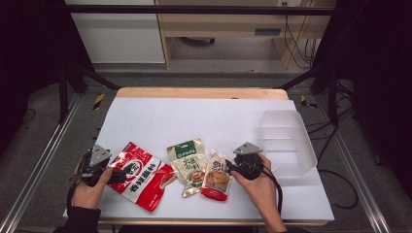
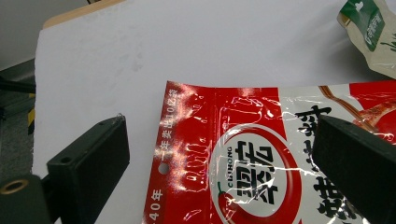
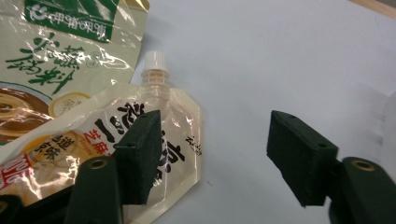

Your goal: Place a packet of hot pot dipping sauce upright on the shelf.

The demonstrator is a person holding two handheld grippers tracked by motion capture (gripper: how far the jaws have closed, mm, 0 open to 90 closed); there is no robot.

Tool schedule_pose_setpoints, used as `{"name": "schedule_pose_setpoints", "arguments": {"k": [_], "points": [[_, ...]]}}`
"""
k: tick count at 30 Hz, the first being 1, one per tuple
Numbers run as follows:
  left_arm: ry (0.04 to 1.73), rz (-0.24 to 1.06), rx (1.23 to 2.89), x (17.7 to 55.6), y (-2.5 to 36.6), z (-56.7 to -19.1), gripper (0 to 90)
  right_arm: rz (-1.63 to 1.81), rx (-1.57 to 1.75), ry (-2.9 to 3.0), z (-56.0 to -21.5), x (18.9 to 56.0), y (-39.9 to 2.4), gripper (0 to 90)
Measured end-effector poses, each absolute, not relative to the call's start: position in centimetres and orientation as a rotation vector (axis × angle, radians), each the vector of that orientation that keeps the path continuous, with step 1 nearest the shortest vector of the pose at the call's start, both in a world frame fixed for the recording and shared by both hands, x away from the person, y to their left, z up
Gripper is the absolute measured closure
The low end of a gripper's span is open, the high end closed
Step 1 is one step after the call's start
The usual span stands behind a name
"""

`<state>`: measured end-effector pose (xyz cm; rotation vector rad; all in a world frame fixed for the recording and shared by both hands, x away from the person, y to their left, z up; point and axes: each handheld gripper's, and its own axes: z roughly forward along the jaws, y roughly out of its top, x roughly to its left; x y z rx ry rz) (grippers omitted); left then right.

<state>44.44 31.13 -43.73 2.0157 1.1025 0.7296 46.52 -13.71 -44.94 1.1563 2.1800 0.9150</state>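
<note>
Along the counter's (image 1: 145, 116) near edge, the left gripper (image 2: 219, 154), jaws spread, straddles the glossy red sauce packet's (image 1: 141, 175) left end, its long axis slanting toward the near edge. Next lies a beige green-topped pouch (image 1: 188, 166). Beside it, the white-capped spouted pouch (image 3: 154, 140) lies just left of the spread right gripper (image 3: 215, 158). A translucent plastic bin (image 1: 286, 141) sits at the right edge.

Three flat pouches side by side across the near counter (image 1: 204, 116): glossy red packet (image 1: 141, 175), green-topped beige pouch (image 1: 188, 166), small spouted pouch (image 1: 216, 176), almost no gaps between. Translucent plastic bin (image 1: 286, 141) blocking the right edge. Open white surface beyond, free for passing.
</note>
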Motion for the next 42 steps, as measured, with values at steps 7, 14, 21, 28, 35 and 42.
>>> {"name": "schedule_pose_setpoints", "arguments": {"k": [7,14,21,28,35,42], "points": [[1.091,0.716,2.025,44.5,31.1,-43.8,4.7,0.887,1.168,2.209,-45.5,46.7,-13.2,45.0],[1.081,0.717,2.04,44.6,30.8,-43.8,4.9,0.882,1.183,2.229,-46.0,46.9,-13.1,47.2],[1.066,0.718,2.057,44.6,30.6,-43.9,5.1,0.862,1.212,2.258,-46.6,47.3,-12.7,47.5],[1.052,0.707,2.071,44.6,30.3,-43.9,5.3,0.88,1.24,2.289,-47.1,47.6,-12.6,47.5],[1.042,0.697,2.077,44.6,30.1,-43.9,5.6,0.917,1.281,2.322,-47.5,47.8,-12.8,58.4],[1.015,0.69,2.091,44.6,29.7,-43.9,5.7,0.897,1.235,2.326,-47.4,47.6,-12.6,79.5]]}}
